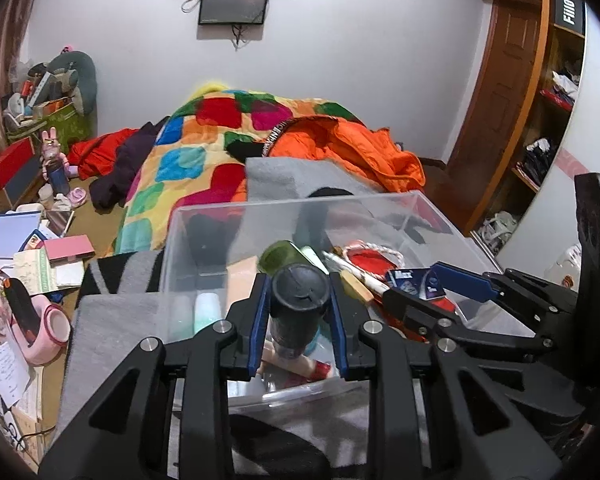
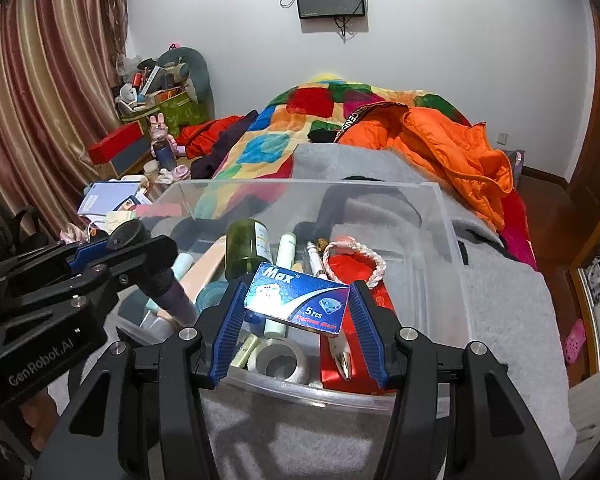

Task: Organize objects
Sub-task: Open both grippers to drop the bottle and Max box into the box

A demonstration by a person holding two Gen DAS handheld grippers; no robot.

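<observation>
Left wrist view: the left claw [image 1: 298,316], nearly closed, clamps one dark cylindrical bottle [image 1: 298,300] cap-forward between its blue pads, poised over the near end of the single clear plastic bin [image 1: 440,208], apparently for dropping in. The bin sits on a grey blanket [image 1: 284,176] on the bed. The right claw [image 1: 428,284] enters from the right with one blue box.

Right wrist view: the right claw [image 2: 296,304], about half open, grips one blue "Max" box [image 2: 298,298] by its short ends, held flat above the bin's contents. Countable below: one green bottle [image 2: 246,246], one tape roll [image 2: 280,358], one pen [image 2: 332,336], one braided bracelet [image 2: 358,258].
</observation>
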